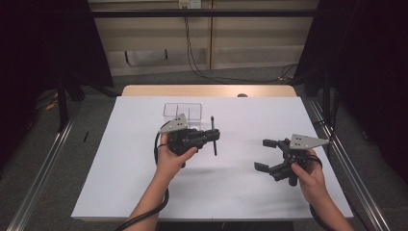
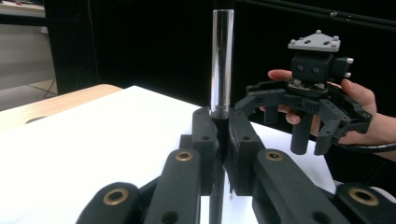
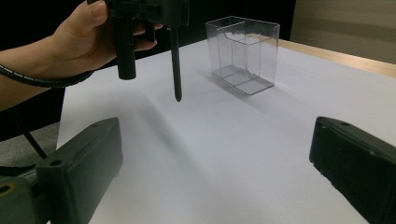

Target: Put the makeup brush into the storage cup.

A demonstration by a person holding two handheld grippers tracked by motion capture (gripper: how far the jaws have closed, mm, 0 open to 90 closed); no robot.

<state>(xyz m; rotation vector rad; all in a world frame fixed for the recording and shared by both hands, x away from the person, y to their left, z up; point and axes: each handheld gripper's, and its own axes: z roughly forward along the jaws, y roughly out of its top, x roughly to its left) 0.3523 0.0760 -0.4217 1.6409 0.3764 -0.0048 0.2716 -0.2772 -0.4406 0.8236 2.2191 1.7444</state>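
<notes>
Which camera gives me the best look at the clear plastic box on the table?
The right gripper view: the clear plastic divided box stands unobstructed on the white table, its walls and inner divider plain. In the high view the box is small and partly behind the left gripper holding a dark pen.

text: none legible | labels: none | numbers: none | small marks possibly lost to blur

Pen top cut off by frame edge
</notes>
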